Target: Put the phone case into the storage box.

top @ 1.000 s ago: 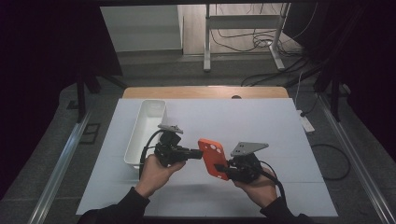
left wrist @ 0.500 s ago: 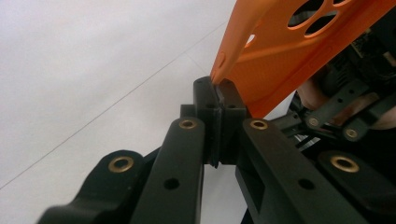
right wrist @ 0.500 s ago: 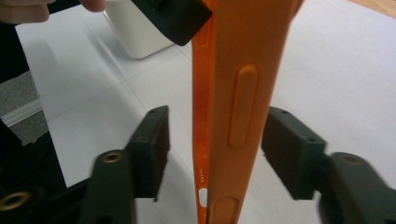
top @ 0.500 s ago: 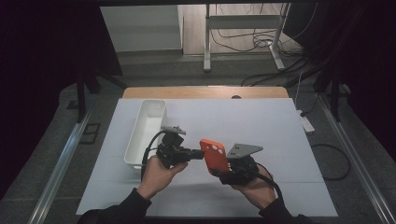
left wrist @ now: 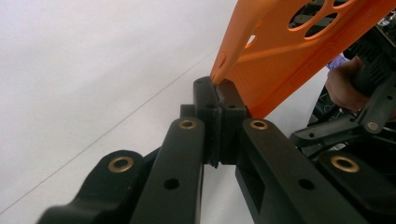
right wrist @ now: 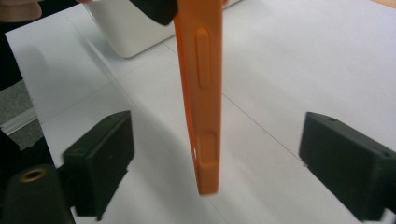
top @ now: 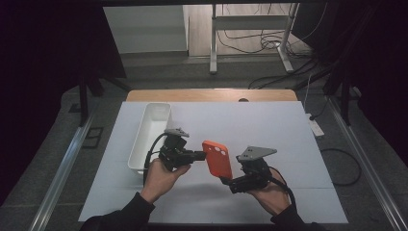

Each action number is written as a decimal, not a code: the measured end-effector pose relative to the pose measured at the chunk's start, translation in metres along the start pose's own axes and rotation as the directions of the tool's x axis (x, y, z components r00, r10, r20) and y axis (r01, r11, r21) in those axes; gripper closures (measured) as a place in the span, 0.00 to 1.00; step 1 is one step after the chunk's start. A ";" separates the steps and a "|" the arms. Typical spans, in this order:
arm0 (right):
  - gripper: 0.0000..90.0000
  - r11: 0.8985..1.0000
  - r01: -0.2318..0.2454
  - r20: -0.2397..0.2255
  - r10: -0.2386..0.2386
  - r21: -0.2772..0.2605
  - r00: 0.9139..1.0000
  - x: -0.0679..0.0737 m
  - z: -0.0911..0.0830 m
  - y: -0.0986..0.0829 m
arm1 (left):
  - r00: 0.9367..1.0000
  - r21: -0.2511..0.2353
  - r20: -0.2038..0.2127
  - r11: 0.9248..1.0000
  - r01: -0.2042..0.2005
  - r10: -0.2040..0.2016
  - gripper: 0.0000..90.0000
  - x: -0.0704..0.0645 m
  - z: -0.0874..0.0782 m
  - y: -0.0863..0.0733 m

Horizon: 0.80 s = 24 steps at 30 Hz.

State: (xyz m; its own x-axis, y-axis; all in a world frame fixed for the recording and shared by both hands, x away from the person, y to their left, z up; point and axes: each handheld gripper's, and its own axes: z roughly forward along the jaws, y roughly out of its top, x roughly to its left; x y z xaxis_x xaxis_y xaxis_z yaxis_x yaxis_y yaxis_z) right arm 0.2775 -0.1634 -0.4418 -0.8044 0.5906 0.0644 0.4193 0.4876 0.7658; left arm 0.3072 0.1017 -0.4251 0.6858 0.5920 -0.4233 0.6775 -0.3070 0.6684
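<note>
An orange phone case (top: 217, 159) hangs upright above the white table between the two grippers. My left gripper (top: 199, 155) is shut on the case's edge near its camera cut-outs, and the pinch shows in the left gripper view on the orange phone case (left wrist: 289, 51). My right gripper (top: 226, 182) is under the case's lower end. In the right gripper view the case (right wrist: 201, 84) stands edge-on between the right gripper's (right wrist: 224, 163) wide-open pads (right wrist: 100, 158), touching neither.
A long white tray (top: 149, 130) lies on the table just left of the left hand, and its corner (right wrist: 123, 28) shows behind the case. The white table sheet (top: 269, 125) stretches to the right and far side. The wooden table edge (top: 211, 95) is at the back.
The case and the right gripper have shifted left towards the left gripper. The left gripper now pinches the case's upper edge, where a second ago it was apart from it.
</note>
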 end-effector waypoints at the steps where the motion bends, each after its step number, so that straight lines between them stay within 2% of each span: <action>1: 0.07 1.000 0.001 -0.002 -0.001 -0.001 1.000 -0.001 -0.001 -0.001 | 1.000 -0.003 -0.004 1.000 -0.004 0.004 0.99 0.000 -0.001 0.000; 7: 0.03 1.000 -0.003 0.020 0.002 0.005 1.000 -0.005 -0.005 -0.007 | 1.000 -0.011 -0.017 1.000 -0.017 0.017 0.99 0.004 -0.004 0.003; 12: 0.01 1.000 -0.018 0.014 0.018 0.003 1.000 -0.007 -0.008 -0.010 | 1.000 -0.010 -0.024 1.000 -0.017 0.017 0.99 0.007 -0.006 0.005; 15: 0.00 0.999 -0.034 0.000 0.034 0.019 0.999 -0.010 -0.010 -0.013 | 0.999 -0.010 -0.034 1.000 -0.020 0.019 0.99 0.011 -0.009 0.008; 24: 0.00 0.998 -0.060 0.011 0.060 0.008 0.998 -0.015 -0.019 -0.018 | 0.999 -0.009 -0.044 1.000 -0.023 0.023 0.99 0.019 -0.012 0.013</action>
State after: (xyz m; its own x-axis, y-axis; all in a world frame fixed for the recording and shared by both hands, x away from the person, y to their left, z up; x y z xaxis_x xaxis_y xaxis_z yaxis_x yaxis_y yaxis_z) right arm 0.2740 -0.1939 -0.4444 -0.7732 0.6257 0.1031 0.4699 0.4562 0.7557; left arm 0.3261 0.1177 -0.4168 0.6888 0.6172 -0.3802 0.6588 -0.3141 0.6836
